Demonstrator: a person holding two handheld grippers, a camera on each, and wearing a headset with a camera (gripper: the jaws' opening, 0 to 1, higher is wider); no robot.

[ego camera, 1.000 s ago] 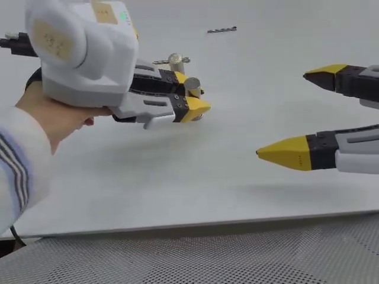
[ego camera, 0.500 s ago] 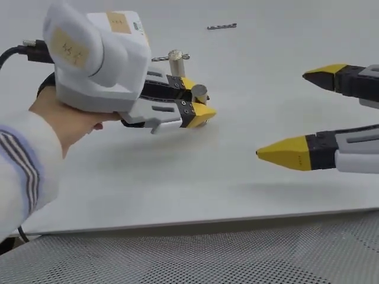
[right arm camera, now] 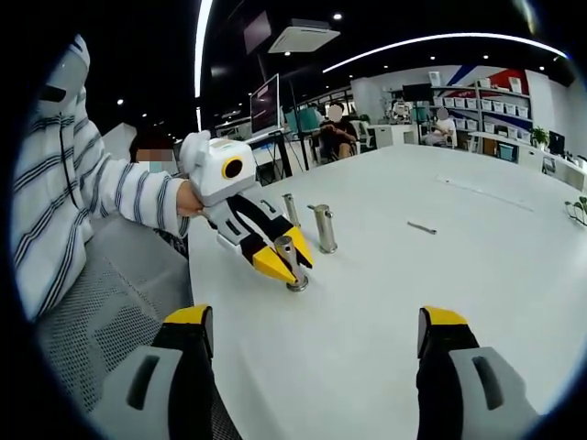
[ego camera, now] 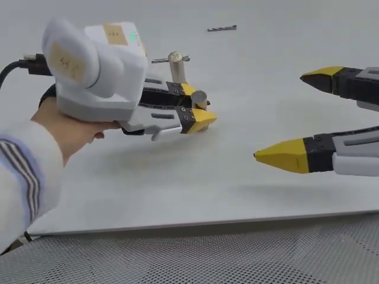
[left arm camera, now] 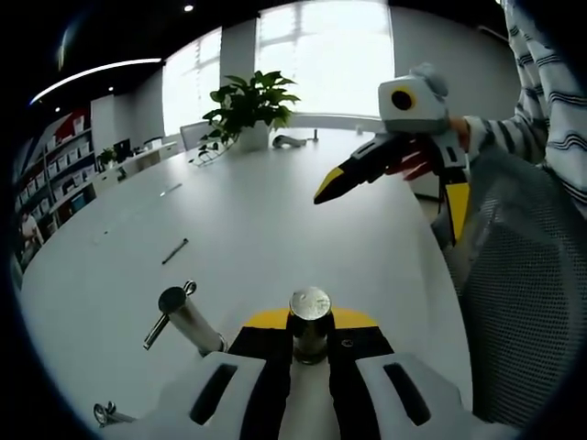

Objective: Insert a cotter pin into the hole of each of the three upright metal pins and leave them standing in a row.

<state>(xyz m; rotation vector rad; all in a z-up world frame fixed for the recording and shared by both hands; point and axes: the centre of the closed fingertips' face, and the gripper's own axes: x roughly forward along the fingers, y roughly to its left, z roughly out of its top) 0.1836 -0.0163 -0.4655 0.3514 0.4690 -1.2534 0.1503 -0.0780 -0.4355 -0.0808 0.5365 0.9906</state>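
**Left gripper clamps bare pin; loose cotter pin lies on far side**

Left gripper point(ego camera: 201, 105), white housing with yellow-tipped black jaws, is closed narrow on a short grey upright metal pin point(left arm camera: 310, 319). The pin stands base-down on the white tabletop point(ego camera: 237, 177), its flat top clear between the jaws. No cotter pin shows through it in the left gripper view.

Right gripper point(ego camera: 285, 116) hangs off to the person's right. Its jaws are spread wide with nothing between them, well apart from the pins.

Just behind the held pin stands a second grey upright metal pin point(ego camera: 175, 64) with a fitted cotter pin point(ego camera: 160, 60) crossing its head. A third upright metal pin point(right arm camera: 290, 209) stands beyond the left gripper in the right gripper view. Cannot tell whether it carries a cotter pin.

Key relation: 1 loose thin metal cotter pin point(ego camera: 222, 28) lies flat on the table well beyond the pins, on the side away from the person. Its long axis runs roughly left to right across the head view. In the right gripper view it sits ahead and somewhat right of centre.

Judgement: the right gripper is the free one, with an open line past the pins, while the left is occupied steadying its pin. The fetch likely calls for jaws set square across the thin shank. The piece may skid on the smooth top.

Writing: 2 tan stickers point(ego camera: 115, 34) on the left gripper's housing, marks too small to read. No brand legible.
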